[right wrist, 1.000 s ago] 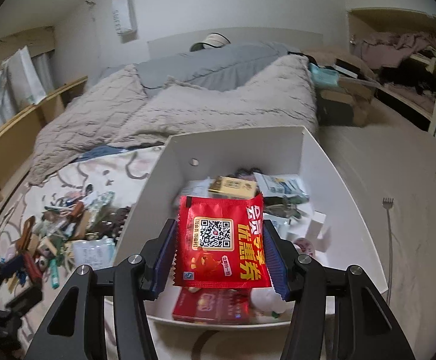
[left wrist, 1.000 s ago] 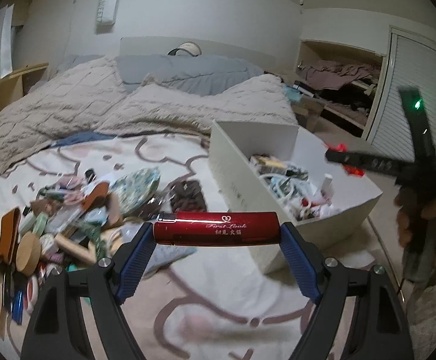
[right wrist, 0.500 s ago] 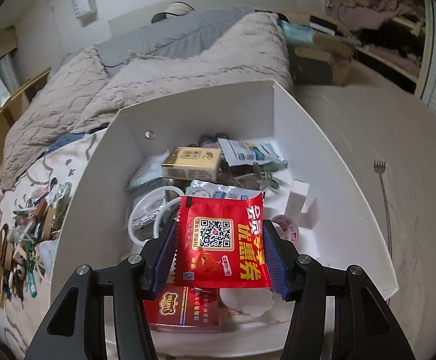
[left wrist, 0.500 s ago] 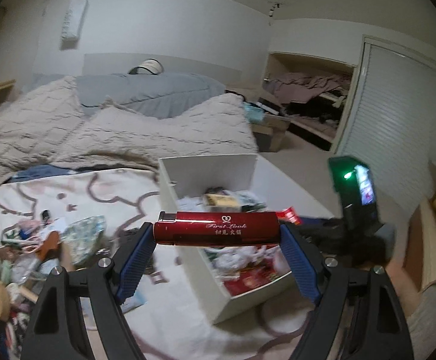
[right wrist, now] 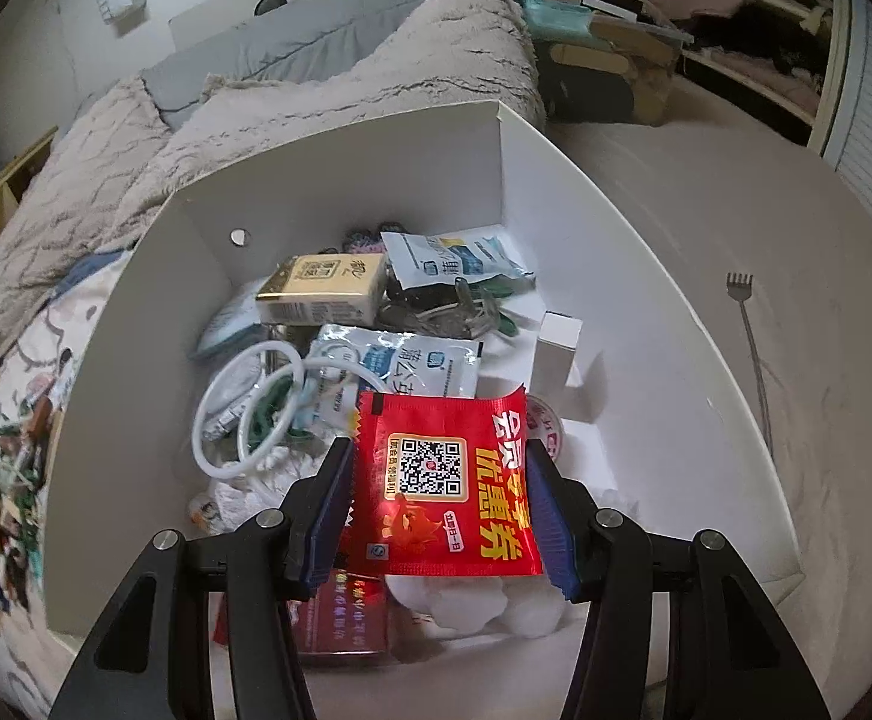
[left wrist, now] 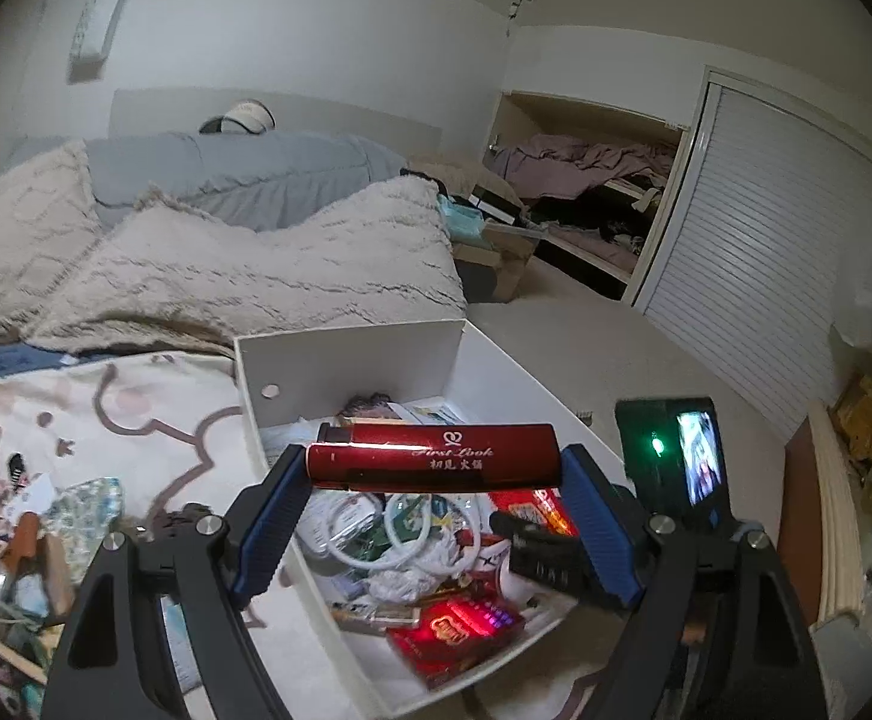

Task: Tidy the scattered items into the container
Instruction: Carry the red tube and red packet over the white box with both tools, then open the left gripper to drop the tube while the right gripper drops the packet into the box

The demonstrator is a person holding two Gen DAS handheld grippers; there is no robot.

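Two grippers hang over the white box (right wrist: 664,312): the left gripper (left wrist: 432,501) clamps a red lighter (left wrist: 432,459) endwise, the right gripper (right wrist: 439,504) a red sachet (right wrist: 448,480).

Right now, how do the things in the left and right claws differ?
The left claw holds a rigid red lighter crosswise by its ends; the right claw pinches a flat red sachet by its side edges. The lighter carries small white lettering, the sachet a QR code and yellow characters. Both are red and over the white box.
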